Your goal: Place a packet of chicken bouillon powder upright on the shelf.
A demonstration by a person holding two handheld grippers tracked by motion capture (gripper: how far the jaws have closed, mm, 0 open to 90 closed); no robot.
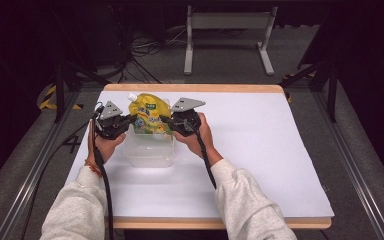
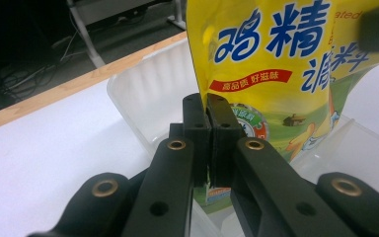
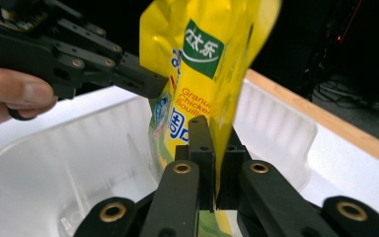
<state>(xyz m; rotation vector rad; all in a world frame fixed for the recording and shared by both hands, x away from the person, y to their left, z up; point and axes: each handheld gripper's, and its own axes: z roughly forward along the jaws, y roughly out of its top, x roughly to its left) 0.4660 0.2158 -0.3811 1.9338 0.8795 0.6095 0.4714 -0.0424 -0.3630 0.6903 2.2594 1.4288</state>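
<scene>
A: Where is the pouch at this moment?

B: You hold the yellow chicken bouillon pouch (image 1: 150, 116) upright over the clear plastic container (image 1: 150, 155), a little left of the centre of the high view. Your left gripper (image 1: 128, 121) is clamped on its left edge, and your right gripper (image 1: 165, 119) is clamped on its right edge. In the left gripper view the jaws are pressed together on the pouch (image 2: 276, 74) edge, with the container (image 2: 143, 94) behind it. In the right gripper view the jaws pinch the pouch (image 3: 202, 74) side in the same way, and the left gripper (image 3: 155, 84) bites it from the upper left of that frame.

A: Is the pouch inside the container already?

B: I think only partly. In the right gripper view its lower end goes down behind the jaws, inside the container (image 3: 79, 148) walls, but I cannot tell if the bottom touches the floor of it. The white spout (image 1: 132, 96) at the top points to the upper left of the high view.

A: So which step do you judge this to be?

B: To me it looks like the placing of the pouch into the container, near the end. For the next move you need to lower both grippers together, so that the pouch does not twist, until it rests. Then release one side first and see if it stands or leans on the wall.
</scene>
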